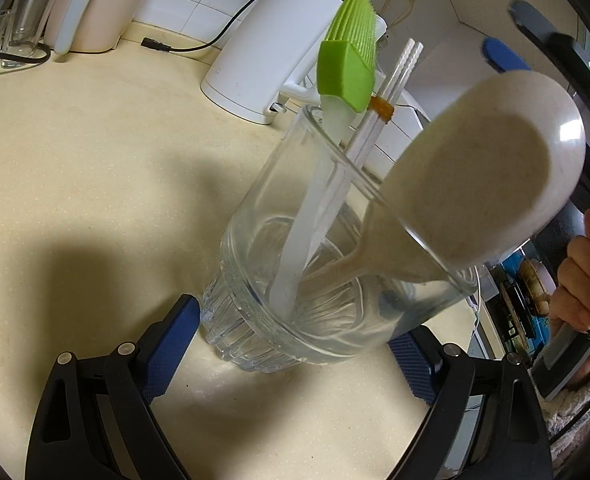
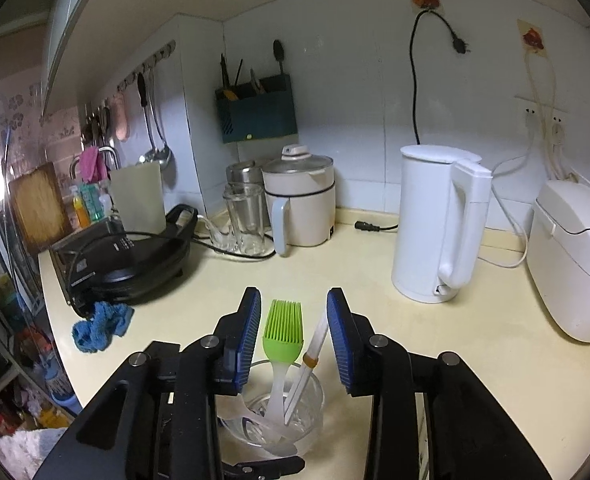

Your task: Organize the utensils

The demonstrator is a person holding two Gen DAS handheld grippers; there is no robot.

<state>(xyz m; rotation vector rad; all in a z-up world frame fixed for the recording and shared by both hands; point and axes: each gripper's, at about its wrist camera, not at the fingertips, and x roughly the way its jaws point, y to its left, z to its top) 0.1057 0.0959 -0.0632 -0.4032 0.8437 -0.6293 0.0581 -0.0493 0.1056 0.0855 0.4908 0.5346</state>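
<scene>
1. Your left gripper (image 1: 291,344) is clamped on the base of the glass tumbler (image 1: 295,280), a blue pad pressing each side; the tumbler stands on the cream countertop (image 1: 95,160).
2. Inside the tumbler: a green silicone brush (image 1: 349,64), head up, a banded pair of white chopsticks (image 1: 391,92), and a beige spoon (image 1: 475,184) leaning over the near rim.
3. Your right gripper (image 2: 295,332) hangs above the tumbler, jaws apart, gripping nothing; brush and chopsticks appear between its pads, untouched.
4. A white kettle (image 2: 435,232) stands behind, near the wall.
</scene>
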